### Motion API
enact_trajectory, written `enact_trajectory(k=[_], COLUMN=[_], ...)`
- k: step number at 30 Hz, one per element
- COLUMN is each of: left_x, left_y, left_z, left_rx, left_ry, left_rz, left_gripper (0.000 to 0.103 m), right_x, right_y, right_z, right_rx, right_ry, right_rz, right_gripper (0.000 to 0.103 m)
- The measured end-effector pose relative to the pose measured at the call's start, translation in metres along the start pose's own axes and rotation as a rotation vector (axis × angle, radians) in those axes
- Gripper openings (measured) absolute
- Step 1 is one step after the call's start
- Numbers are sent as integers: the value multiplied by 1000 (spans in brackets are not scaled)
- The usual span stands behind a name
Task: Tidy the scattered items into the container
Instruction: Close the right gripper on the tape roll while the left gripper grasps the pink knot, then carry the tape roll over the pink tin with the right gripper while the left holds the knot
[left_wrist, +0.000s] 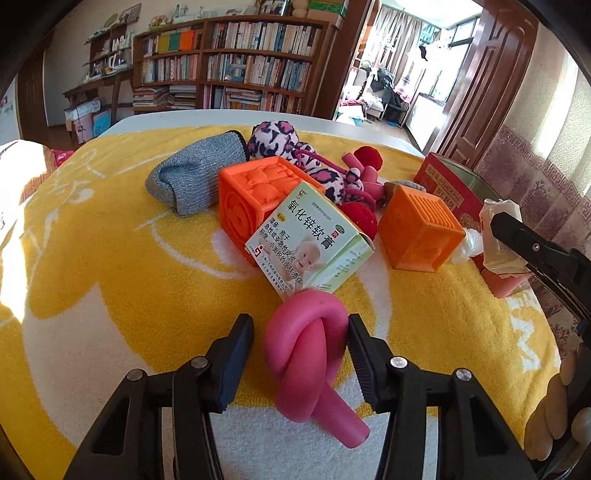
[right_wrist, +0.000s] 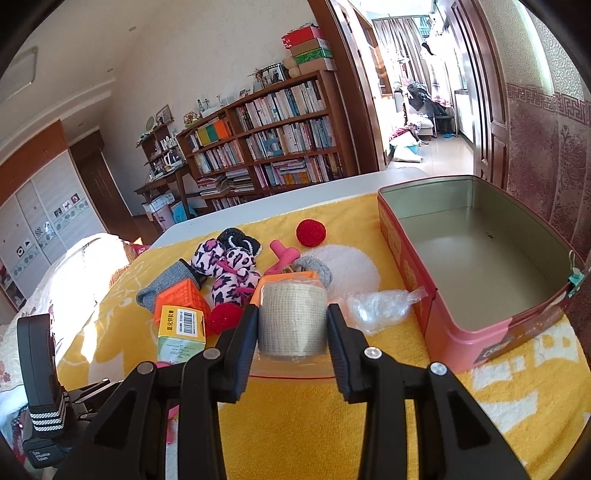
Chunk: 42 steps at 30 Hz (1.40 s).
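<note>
Two grippers (left_wrist: 298, 326) (right_wrist: 292, 314) low over a yellow-and-white towel (left_wrist: 110, 258), one per hand.

Nearest in the left wrist view: left gripper narrow but not clamped, straddling a pink knotted foam tube (left_wrist: 306, 362) lying on the towel. One pad against the knot's side, the other just short of it, a thin gap showing.

Nearest in the right wrist view: right gripper clamped on a roll of beige mesh tape (right_wrist: 291, 328), both pads pressed to its sides, roll upright and lifted clear of the towel.

Just beyond the knot: a green-and-white ointment box (left_wrist: 310, 236), tilted, leaning on an orange embossed cube (left_wrist: 258, 192). To that cube's right, a red ball (left_wrist: 360, 218) touching the box's far end, then a second orange cube (left_wrist: 421, 232) standing apart. Beside the roll, a crumpled clear plastic bag (right_wrist: 380, 306) flat on the towel, just in front of the container's near corner.

Farther back: a grey knitted glove (left_wrist: 195, 177) lying against the first cube, a pink leopard-print plush toy (left_wrist: 280, 144), short pink foam pieces (left_wrist: 360, 166) and another red ball (left_wrist: 369, 157).

At the right of the towel: the container, a red rectangular tin (right_wrist: 480, 251), lid off, bare metal inside, nothing in it.

Beyond the table: a wooden bookcase (left_wrist: 240, 62) packed with books and an open doorway (left_wrist: 399, 74) into a bright room.
</note>
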<state>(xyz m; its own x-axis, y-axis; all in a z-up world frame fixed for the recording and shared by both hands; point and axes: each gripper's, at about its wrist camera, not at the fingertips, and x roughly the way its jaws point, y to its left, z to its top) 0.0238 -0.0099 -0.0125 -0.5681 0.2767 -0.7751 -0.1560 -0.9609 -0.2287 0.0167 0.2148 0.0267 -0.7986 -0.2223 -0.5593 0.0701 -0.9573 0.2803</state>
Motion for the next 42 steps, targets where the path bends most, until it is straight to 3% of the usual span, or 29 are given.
enact_trajectory(k=[2,11,31,42], left_x=[0,-9,-38,-47], left_y=[1,-9,-17,-22], left_z=[0,-6,-3,7], left_rx=[-11,-8,30,25], left_ry=[1,-11,-122,-141], left_rz=[-2,-4,118,78], left_gripper=[37,37,37,37], right_x=[-1,-2,0,-6], right_y=[0,-4,-1,-17], right_z=[0,1,-4,2], right_rx=[1,19,6,58], right_ry=[-5,-6,15,16], right_rz=[3,8,5,21], right_gripper=[41,40,40,40])
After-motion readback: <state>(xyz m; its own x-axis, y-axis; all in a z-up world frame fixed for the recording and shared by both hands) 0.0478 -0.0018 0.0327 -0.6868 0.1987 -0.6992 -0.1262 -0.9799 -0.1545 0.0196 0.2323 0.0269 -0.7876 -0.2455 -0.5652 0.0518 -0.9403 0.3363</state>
